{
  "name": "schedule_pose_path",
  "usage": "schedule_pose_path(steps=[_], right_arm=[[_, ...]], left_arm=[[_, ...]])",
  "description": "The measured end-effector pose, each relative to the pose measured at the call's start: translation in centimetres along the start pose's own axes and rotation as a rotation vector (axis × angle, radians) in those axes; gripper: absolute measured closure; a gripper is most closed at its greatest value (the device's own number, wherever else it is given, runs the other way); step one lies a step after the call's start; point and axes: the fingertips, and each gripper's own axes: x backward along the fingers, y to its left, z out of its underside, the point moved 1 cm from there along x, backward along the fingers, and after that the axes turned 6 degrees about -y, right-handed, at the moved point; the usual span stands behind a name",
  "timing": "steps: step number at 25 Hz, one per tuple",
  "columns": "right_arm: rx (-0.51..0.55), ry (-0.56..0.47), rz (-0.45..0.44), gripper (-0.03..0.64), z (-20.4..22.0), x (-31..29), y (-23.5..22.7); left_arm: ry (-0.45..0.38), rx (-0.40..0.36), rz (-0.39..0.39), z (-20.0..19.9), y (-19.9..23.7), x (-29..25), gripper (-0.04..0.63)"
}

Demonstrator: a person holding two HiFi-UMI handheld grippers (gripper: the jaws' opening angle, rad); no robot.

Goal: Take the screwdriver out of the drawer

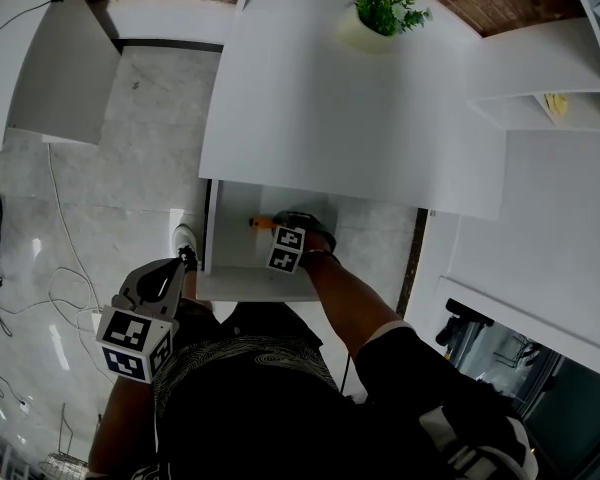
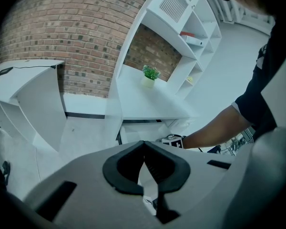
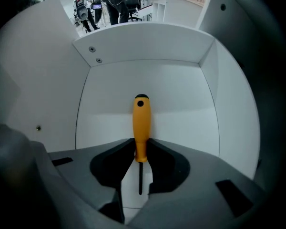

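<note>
Screwdriver (image 3: 140, 123) is held inside the drawer (image 3: 109, 80), its orange handle clamped between the jaws of the right gripper (image 3: 141, 147). The left gripper (image 2: 144, 147) is seen outside the drawer, jaws pressed together on nothing.

Black short sleeve (image 1: 405, 360); grey left gripper (image 1: 187, 258) bears black-and-white marker cube (image 1: 135, 343).
</note>
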Motion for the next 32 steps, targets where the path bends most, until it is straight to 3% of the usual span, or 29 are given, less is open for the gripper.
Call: schedule_pose_path(steps=[9,22,27,32], right_arm=[[0.028,0.029,-0.049,0.543,-0.4,0.5,0.5],[-0.046,-0.11,0.007,0.543,-1.9,6.7,1.3],[-0.134,-0.198,0.054,0.543,-2.2,10.5,0.4],[-0.321,-0.355,0.112,0.543,-2.7,15.8,-1.6]], left_arm=[[-0.029,0.003,-0.015,-0.6,-1.0,-0.1,0.578],[-0.098,-0.037,0.01,-3.2,-5.2,-0.9,0.578],[-0.136,-0.073,0.031,-4.8,-7.1,-1.3,0.578],[-0.17,-0.114,0.047,-6.5,-8.8,-1.4,0.578]])
